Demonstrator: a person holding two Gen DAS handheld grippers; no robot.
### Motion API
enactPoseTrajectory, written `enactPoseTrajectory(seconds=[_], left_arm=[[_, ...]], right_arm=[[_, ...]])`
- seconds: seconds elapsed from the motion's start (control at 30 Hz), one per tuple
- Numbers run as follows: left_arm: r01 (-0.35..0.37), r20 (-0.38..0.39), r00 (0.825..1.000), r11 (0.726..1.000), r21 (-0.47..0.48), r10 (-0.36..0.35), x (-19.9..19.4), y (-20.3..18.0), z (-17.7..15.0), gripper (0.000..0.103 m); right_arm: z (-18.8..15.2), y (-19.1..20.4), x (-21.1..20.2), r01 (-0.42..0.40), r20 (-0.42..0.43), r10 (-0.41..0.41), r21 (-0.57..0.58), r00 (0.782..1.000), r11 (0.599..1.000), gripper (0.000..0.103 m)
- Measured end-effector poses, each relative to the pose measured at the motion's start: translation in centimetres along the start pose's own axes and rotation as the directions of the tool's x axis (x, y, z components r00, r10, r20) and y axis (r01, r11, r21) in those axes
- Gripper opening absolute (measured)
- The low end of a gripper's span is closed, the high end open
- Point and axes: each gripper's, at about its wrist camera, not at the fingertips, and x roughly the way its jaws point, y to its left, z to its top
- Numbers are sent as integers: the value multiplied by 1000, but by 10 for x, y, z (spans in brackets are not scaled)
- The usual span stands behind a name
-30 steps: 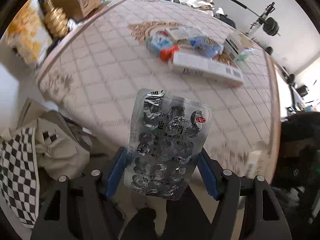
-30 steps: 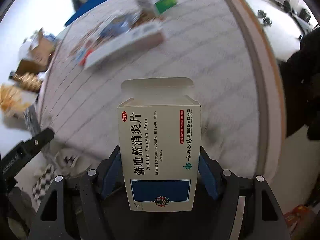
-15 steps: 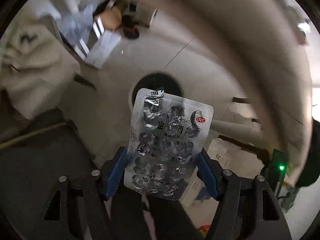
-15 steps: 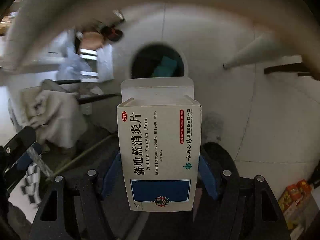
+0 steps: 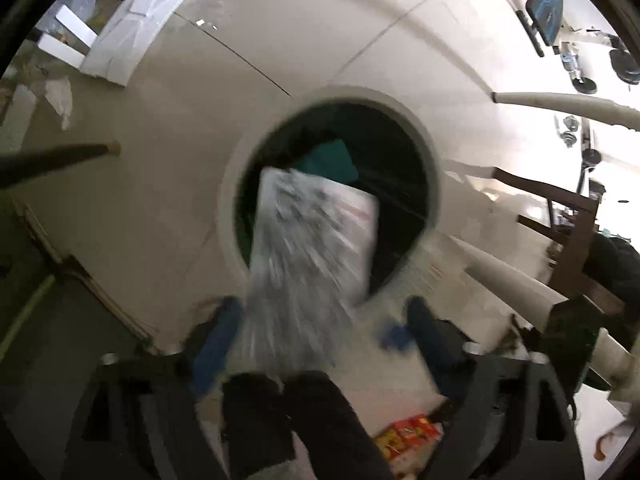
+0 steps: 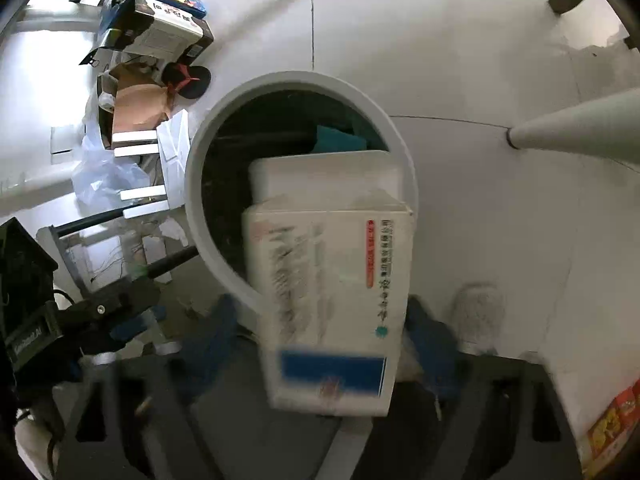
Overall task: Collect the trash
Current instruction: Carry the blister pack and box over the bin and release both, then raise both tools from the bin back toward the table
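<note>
**both grippers over the bin, items blurred between spread fingers**

landmark = round white-rimmed trash bin (image 5: 430, 168) on the floor, dark inside, w/ a teal item (image 5: 332, 162) lying in it.

left gripper (image 5: 320, 332): directly above the bin's near rim. blue pads look spread wide; the blister pack (image 5: 312, 248) sits between them, heavily motion-blurred, streaked toward the bin mouth, its far end overlapping the opening. gap visible betw pack and the right-side pad; on the other side contact is too blurred to tell.

right gripper (image 6: 320, 340): also above the bin's near rim, a bit to the bin's right. fingers look apart, w/ the white medicine box (image 6: 332, 300) between them, blurred, top flap open & pointing at the bin opening. box covers the bin's right-hand rim in view. can't tell for sure if the pads touch the box.

around the bin: red/yellow carton (image 5: 408, 440) on the floor near side of the bin; flat white cardboard (image 5: 136, 28) far-left of it; pile of boxes & a clear plastic bag (image 6: 104, 172) left of the bin in right wrist view. the other gripper's black body shows at the left edge there, near the bin's left rim.
</note>
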Motion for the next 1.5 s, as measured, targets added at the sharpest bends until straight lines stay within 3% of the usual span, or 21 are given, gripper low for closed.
enactPoseTrajectory(seconds=[0.13,0.23,0.3,0.33,0.4,0.47,0.67,0.77,1.03,1.4,1.5], left_arm=[[-47,41,998,999,27,46,-13,-3,-5,98],[-152,126,981,987,54,144,-26,-2,-17,98],[-242,211,952,968,71,222,-35,-5,-29,98],[-304,249,928,949,79,276,-38,-8,-38,98],[-386,282,895,917,97,347,-41,-11,-54,98],[-430,296,874,897,100,386,-42,-12,-71,98],[-443,300,865,893,77,402,-59,-14,-100,98],[-444,313,860,894,69,403,-74,-21,-110,98],[-448,334,855,890,87,398,-144,-47,-161,98],[-435,373,847,897,80,378,-273,-81,-248,98],[-449,387,833,892,55,396,-311,-92,-265,98]], right_arm=[[2,1,1,36,38,-35,-21,999,999,103],[-5,6,-3,148,71,-143,-64,987,987,103],[-11,9,-8,211,91,-203,-96,975,973,103],[-15,11,-10,235,103,-224,-112,969,966,103],[-24,16,-15,303,145,-282,-147,948,942,103],[-34,22,-23,372,202,-339,-161,919,914,103],[-55,37,-54,431,298,-375,-150,878,890,103],[-68,46,-75,430,315,-368,-156,875,889,103],[-113,71,-157,415,352,-331,-196,875,888,103],[-205,123,-323,364,369,-269,-217,890,906,102],[-222,136,-364,349,374,-256,-206,892,914,103]])
